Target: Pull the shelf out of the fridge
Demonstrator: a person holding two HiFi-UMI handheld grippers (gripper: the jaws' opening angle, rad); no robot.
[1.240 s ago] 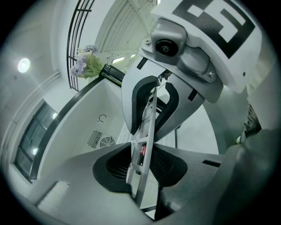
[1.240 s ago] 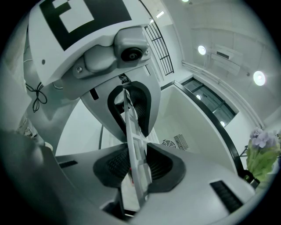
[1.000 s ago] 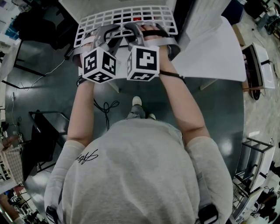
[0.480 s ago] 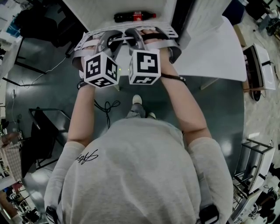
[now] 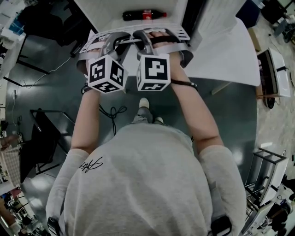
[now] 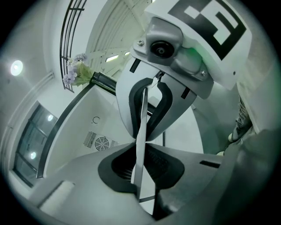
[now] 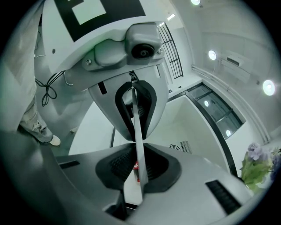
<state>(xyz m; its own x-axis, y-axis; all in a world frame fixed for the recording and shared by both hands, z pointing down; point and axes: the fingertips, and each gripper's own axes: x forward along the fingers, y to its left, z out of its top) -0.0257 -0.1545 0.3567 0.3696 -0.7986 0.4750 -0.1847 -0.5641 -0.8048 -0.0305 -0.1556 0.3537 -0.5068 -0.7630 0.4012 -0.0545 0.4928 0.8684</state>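
While just closing, fingers (image 6: 169, 165) tight on shelf (image 6: 142, 118)

From here I count two tongs, the left tongs (image 5: 113, 38) and the right tongs (image 5: 154, 36), and the jaws of both have just been closing onto one wire shelf (image 5: 183, 33). Two marker cubes (image 5: 107, 73) (image 5: 153, 73), one atop each. One cola bottle (image 5: 144, 14) lies just beyond the tips. Two shoes (image 5: 144, 105) (image 5: 159, 120) are behind the tongs, and there is one bunch of flowers (image 6: 74, 72).

bottle (image 5: 144, 15) in fridge (image 5: 105, 13), behind shelf (image 5: 180, 34)
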